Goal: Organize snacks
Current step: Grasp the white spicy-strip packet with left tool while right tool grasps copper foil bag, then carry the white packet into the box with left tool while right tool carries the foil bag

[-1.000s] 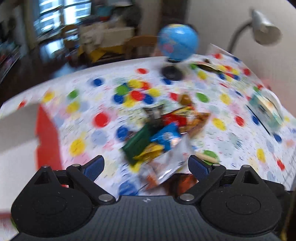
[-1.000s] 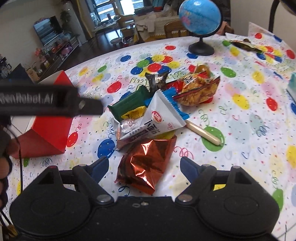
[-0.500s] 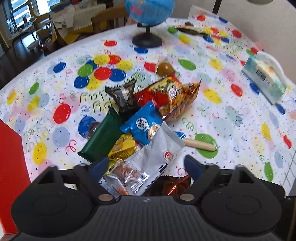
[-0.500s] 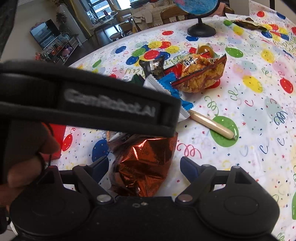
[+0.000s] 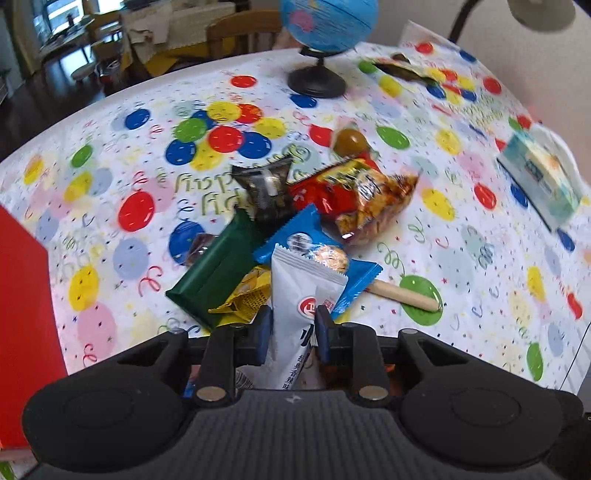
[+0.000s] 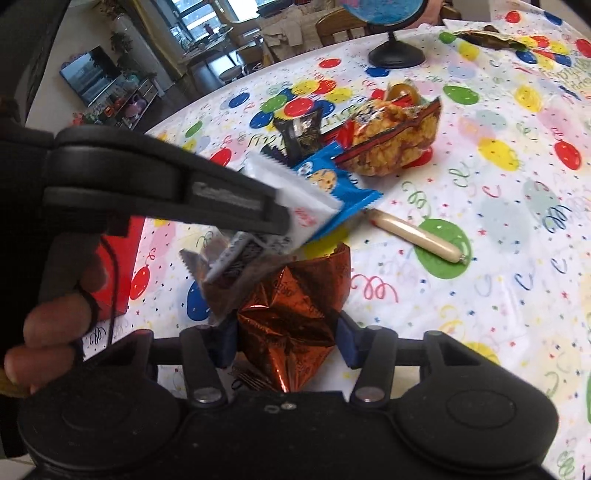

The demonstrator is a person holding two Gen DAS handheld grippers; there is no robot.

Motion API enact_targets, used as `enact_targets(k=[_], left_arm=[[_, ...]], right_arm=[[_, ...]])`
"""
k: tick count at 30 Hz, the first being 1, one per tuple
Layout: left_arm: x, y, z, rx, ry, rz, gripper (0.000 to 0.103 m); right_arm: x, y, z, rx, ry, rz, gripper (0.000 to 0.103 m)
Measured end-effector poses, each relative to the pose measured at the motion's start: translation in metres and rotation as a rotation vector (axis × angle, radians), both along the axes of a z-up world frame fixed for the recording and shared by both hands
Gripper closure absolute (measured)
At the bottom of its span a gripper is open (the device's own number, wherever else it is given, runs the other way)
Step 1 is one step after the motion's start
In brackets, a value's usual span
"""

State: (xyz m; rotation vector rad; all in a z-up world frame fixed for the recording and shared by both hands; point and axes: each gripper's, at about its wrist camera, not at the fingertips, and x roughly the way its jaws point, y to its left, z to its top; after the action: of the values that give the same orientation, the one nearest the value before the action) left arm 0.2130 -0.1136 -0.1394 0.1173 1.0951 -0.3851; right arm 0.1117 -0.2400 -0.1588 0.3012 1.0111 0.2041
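I am picking snacks out of the pile for sorting, and both grabs are happening at once. Far left, the red box (image 5: 22,332) is standing at the counter (image 5: 480,258) edge, probably the place these go. My left hand-held gripper (image 5: 291,328) has just been closing and its blue pads are now pinching the white packet (image 5: 306,295) by its lower end, the top lying over the blue cookie packet (image 5: 325,258). My right hand-held gripper (image 6: 286,341) has also just been closing, and its pads are pressing the sides of the copper foil bag (image 6: 295,310), which sits on the counter just in front of the pile. Next I judge I need to lift the white packet clear without dragging its neighbours, then carry it left toward the box. Counting left to right: one red box, one green bar (image 5: 218,269), one yellow packet (image 5: 251,295), one black packet (image 5: 267,188), one white packet, one blue packet, one copper bag, one orange crisp bag (image 5: 369,199), one sausage stick (image 5: 406,295), one round brown sweet (image 5: 349,142), one globe (image 5: 325,22), one tissue pack (image 5: 539,181).
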Motion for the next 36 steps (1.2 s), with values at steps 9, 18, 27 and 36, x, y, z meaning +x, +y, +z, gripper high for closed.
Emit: enact_targets(k=[9, 18, 27, 36], left_arm=[[-0.007, 0.041, 0.025, -0.15, 0.018, 0.104, 0.082], [-0.026, 0.083, 0.06, -0.263, -0.015, 0.158, 0.083], [-0.045, 0.128, 0.098, -0.298, -0.098, 0.206, 0.083], [-0.054, 0.183, 0.132, -0.32, -0.187, 0.273, 0.083]], right_arm=[[-0.018, -0.014, 0.024, -0.001, -0.082, -0.108, 0.056], [-0.021, -0.009, 0.047, -0.002, -0.166, -0.151, 0.056], [-0.03, 0.026, 0.082, -0.022, -0.249, -0.087, 0.056], [-0.018, 0.075, 0.104, -0.047, -0.316, 0.017, 0.056]])
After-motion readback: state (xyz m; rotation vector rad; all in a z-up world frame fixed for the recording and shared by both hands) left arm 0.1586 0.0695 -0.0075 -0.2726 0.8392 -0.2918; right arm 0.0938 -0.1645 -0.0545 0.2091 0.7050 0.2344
